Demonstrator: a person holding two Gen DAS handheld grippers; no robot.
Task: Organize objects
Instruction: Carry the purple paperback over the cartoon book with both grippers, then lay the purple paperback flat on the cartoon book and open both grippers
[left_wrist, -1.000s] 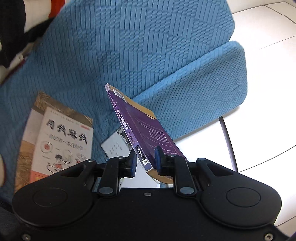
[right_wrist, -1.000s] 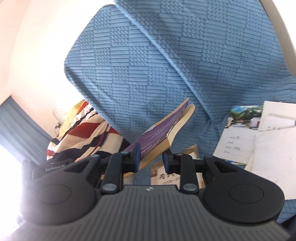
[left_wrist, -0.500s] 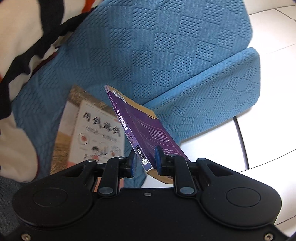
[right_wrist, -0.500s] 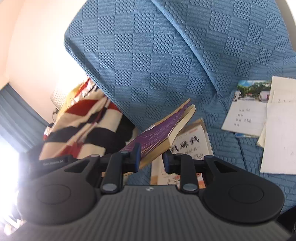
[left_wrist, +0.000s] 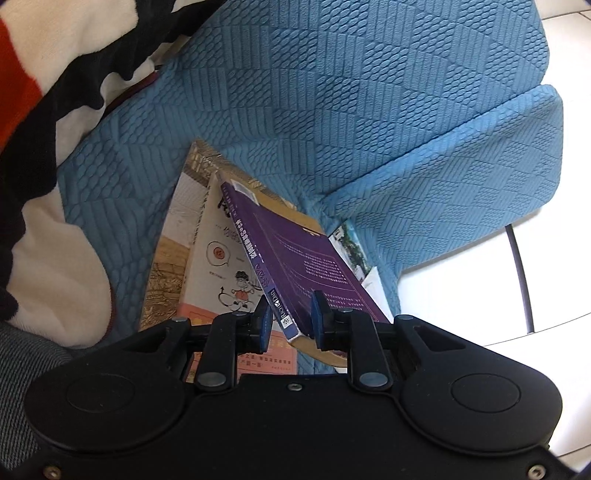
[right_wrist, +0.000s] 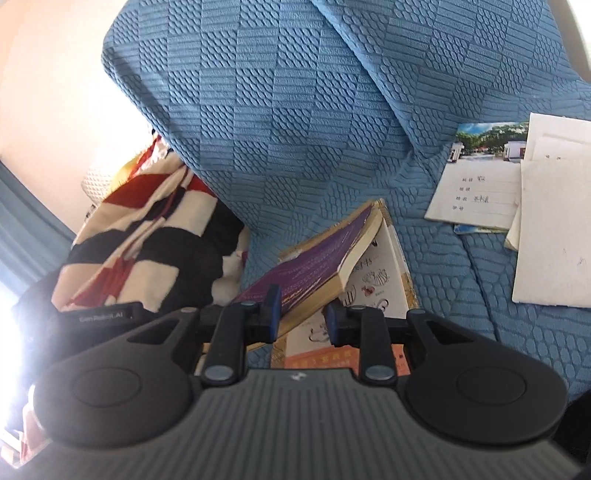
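My two wrist cameras look down along their claws at close range onto the blue sofa (left_wrist: 351, 110), from opposite sides, and both catch the same purple book (left_wrist: 303, 266) over the cartoon-covered book (right_wrist: 376, 284).

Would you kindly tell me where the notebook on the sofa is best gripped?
Its left edge in the right wrist view, approached low from that side: the notebook lies flat, papers overlap its right side, and the soft sofa should let a finger slip beneath.

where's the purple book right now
The purple book is tilted just above the cartoon-cover book on the blue sofa, clamped by both the left tool and right tool.
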